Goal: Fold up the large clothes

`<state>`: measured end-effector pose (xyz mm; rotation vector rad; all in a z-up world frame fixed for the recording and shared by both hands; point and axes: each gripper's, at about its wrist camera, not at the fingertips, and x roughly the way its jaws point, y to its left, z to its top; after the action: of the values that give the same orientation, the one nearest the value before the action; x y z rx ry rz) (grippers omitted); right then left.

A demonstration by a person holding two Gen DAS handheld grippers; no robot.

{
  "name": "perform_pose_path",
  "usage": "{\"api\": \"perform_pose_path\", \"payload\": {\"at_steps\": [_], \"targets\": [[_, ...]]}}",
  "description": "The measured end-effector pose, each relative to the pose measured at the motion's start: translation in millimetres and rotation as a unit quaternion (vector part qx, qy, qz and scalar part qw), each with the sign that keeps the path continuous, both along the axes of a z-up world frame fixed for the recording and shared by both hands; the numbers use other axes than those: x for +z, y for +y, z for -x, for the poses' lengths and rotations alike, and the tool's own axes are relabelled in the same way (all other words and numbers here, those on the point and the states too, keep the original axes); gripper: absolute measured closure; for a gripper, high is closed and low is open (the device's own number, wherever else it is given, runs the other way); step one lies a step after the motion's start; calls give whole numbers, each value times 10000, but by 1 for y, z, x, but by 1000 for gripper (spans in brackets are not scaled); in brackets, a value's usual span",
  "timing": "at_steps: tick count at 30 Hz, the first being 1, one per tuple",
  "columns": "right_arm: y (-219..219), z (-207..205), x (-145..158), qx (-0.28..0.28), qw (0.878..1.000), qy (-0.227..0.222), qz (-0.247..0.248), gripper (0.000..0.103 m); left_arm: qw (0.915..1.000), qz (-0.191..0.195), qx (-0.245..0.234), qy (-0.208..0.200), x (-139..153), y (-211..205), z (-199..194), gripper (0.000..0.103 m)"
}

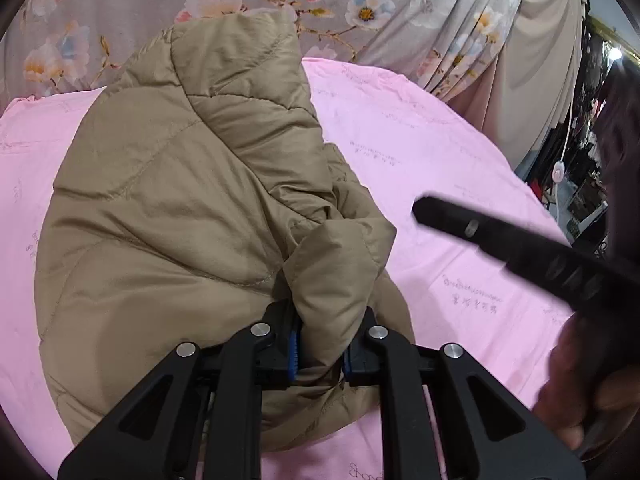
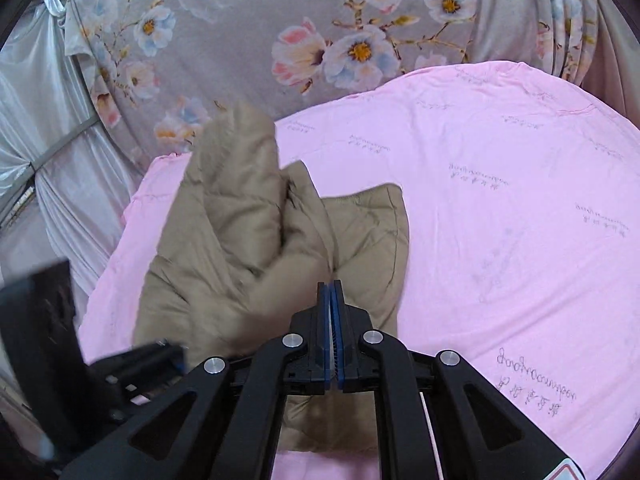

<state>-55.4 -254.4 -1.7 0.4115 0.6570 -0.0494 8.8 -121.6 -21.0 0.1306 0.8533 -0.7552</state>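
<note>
Jacket: a tan quilted jacket [image 1: 168, 208] lies bunched on the pink sheet [image 1: 420, 152] of a bed, toward the sheet's left part in both views, a flowered cloth [image 2: 248, 40] hanging behind.
Long axis: it runs roughly away from the cameras — near hem by the jaws, far end reared up against the flowered cloth.
Left gripper [image 1: 318, 346]: jaws clamped on a thick gather of jacket fabric at the near edge; cloth fills the gap between the blue pads.
Right gripper [image 2: 330, 320]: jaws closed pad to pad, and nothing can be seen between them; the jacket lies just ahead and to the left of the tips.
Which is nearer: the left — it already holds the cloth. The right sits off to the jacket's right side, over bare sheet; in the left view its body [image 1: 500, 240] shows blurred above the pink.
Next move, as I judge it: the held edge gets carried over the jacket's body — so the fold line should run across that long axis.
Risk: puffy fabric may spring back open.
</note>
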Motion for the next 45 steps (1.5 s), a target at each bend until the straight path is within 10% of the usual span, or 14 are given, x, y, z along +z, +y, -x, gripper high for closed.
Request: {"api": "perform_pose_path", "payload": {"at_steps": [2,4,6,11,16,22,36,45], "targets": [[-2,-7,12,74,9999,-115,-61,86,10000,-31,2,29,-4,-3,0,90],[-5,-18,26,171,9995,-209,-165,43,10000,-27,5,42,-7,-2,2,89],[-2,-39,35,383,9990,-163,-180,39,10000,-19,19,59,-7,0,3,89],[5,-96,21,750,9956,357,-437,40,9999,58,44,101,-3,8,4,89],[1,-108,8,978,9916,525,-665,89,9999,166,-27,-2,13,20,14,90],[-9,-85,-2,457,9974,549,-75,93,9995,157,-274,100,10,4,22,89],[-53,-74,-79,-129,9952,906,-356,92,9934,538,-868,531,17,13,37,78],[-74,-74,-78,-202,9884,1187,-922,89,9967,123,473,-650,77,60,-13,72]]}}
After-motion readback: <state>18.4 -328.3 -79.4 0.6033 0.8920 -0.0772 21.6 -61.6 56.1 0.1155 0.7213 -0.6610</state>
